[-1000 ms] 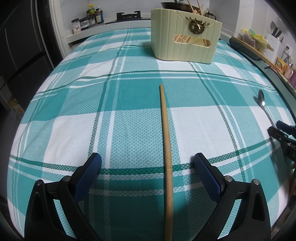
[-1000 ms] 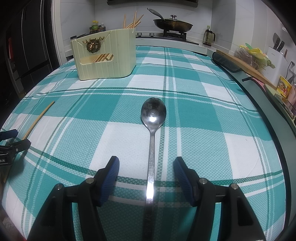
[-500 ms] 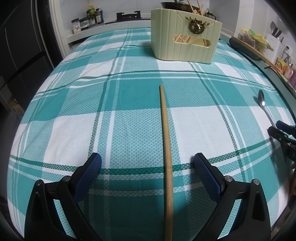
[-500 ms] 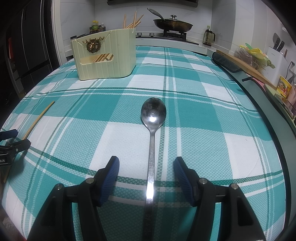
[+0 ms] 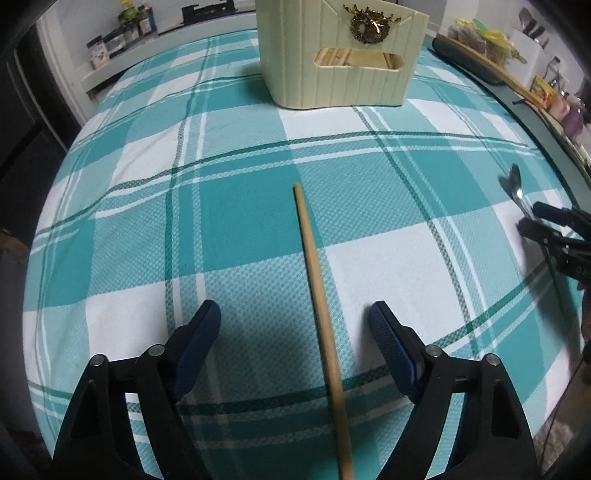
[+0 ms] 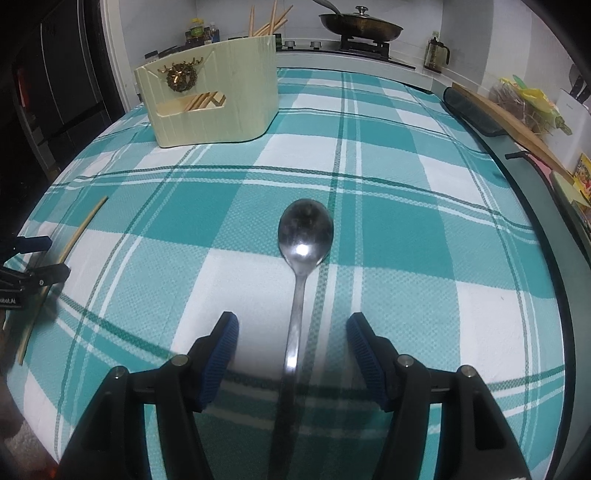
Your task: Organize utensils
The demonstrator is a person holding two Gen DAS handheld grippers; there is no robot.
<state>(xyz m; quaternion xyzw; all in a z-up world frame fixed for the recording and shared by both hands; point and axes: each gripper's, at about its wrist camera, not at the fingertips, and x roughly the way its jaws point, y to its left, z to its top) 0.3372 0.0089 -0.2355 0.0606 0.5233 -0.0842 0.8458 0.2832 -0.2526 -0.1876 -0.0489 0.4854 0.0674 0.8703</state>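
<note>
A teal-and-white plaid cloth point(image 5: 240, 229) covers the table, and at twelve o'clock in the left wrist view a cream ribbed utensil holder point(image 5: 340, 55) stands on it, a gold antlered ornament point(image 5: 369, 26) on its front above a slot showing wooden sticks. In the right wrist view the same holder sits at eleven o'clock with several chopsticks poking up from its back, and behind it a lidded pan point(image 6: 360, 26) rests on a stove, a dark jar point(image 6: 437, 55) at one o'clock. A long board point(image 6: 517, 125) lies along the counter at two o'clock, and small bottles point(image 5: 129, 26) line a ledge at eleven o'clock in the left view. Nothing lies between either utensil and the holder. The wooden chopstick point(image 5: 321, 317) lies flat on the cloth, its long axis running from six o'clock up toward twelve, leaning slightly to eleven; the left gripper point(image 5: 295, 325) straddles it, jaws closing, the blue pads clear of the stick on both sides. The metal spoon point(image 6: 301, 266) lies bowl up, bowl toward twelve and handle toward six, between the fingers of the right gripper point(image 6: 291, 336), whose jaws stand moderately apart without touching it. The only writing is a partial white label on the left gripper's body at nine o'clock in the right view, too cut off to read.
</note>
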